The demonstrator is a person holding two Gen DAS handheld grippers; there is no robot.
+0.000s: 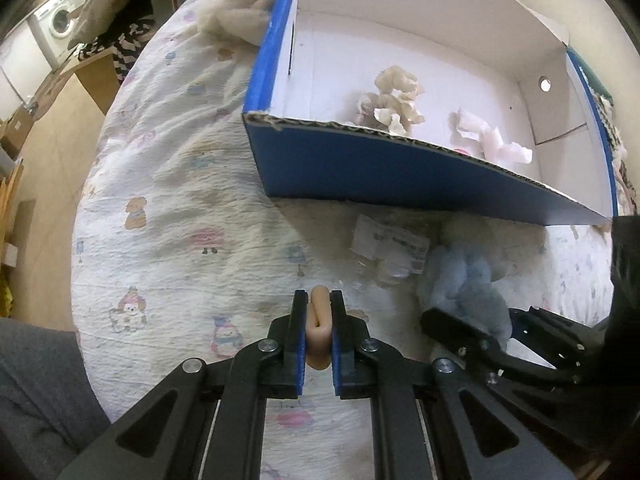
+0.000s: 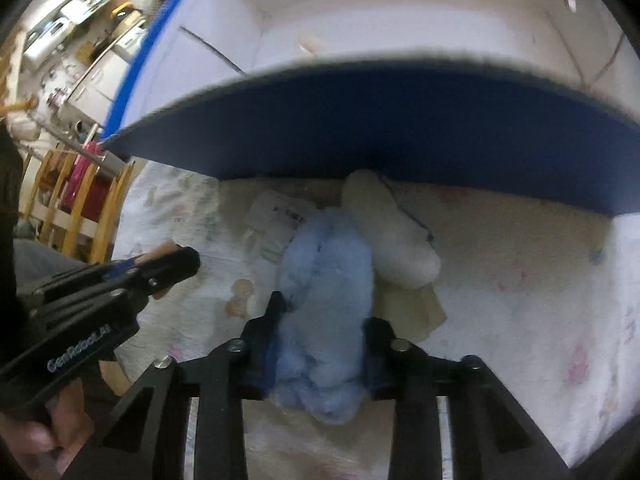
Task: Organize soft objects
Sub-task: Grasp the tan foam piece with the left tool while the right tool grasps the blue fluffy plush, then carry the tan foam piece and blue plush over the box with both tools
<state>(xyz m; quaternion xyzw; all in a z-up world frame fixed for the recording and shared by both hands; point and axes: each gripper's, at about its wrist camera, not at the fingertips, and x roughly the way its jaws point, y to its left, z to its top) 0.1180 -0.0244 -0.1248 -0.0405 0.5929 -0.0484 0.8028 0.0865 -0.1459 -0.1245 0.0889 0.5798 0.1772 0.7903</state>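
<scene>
My left gripper (image 1: 319, 312) is shut on a small tan soft piece (image 1: 319, 330), squeezed and folded between the blue pads, above the bed. My right gripper (image 2: 322, 316) is shut on a fluffy light-blue plush (image 2: 326, 300), which also shows in the left wrist view (image 1: 464, 284). A white plush (image 2: 390, 232) lies beside the blue one, against the box wall. The blue cardboard box (image 1: 400, 168) with a white inside stands just ahead and holds a cream ruffled soft item (image 1: 394, 98) and a pale pink-white one (image 1: 494, 140).
A printed quilt (image 1: 180, 208) covers the bed. A white paper label in clear wrap (image 1: 390, 246) lies before the box. Cream fluffy fabric (image 1: 236, 14) lies at the box's far left. The bed edge drops at left to a wooden floor (image 1: 52, 128). Yellow wooden rails (image 2: 76, 208) stand left.
</scene>
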